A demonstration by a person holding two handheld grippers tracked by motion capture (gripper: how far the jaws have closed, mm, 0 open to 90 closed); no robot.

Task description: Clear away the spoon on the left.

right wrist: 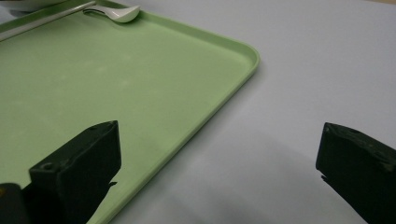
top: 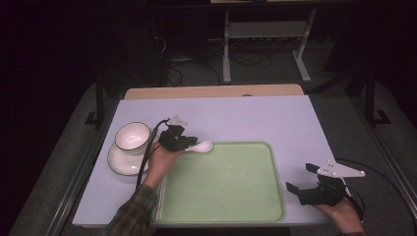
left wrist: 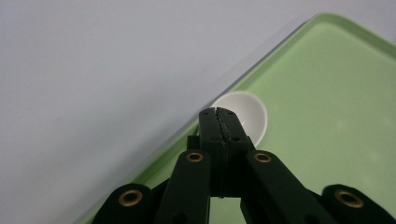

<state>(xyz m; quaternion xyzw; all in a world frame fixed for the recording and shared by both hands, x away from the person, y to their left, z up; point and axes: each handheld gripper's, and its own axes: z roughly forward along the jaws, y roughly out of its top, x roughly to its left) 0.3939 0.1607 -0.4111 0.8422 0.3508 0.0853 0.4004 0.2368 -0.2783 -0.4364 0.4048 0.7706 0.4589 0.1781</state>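
The white spoon lies along nine-to-three, bowl toward three o'clock, at the green tray's twelve o'clock rim; the left hand-held gripper is clamped on its handle. The right hand-held gripper gapes empty; a bowl sits on a saucer.

No readable text, label, brand or number anywhere.

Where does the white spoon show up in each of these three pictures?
High view: the white spoon sits left of centre, at the far left edge of the green tray, held by the left gripper.
Left gripper view: its bowl peeks out centre, behind the shut jaws.
Right gripper view: top left, on the tray's far rim.
Shared landmark: the green tray.
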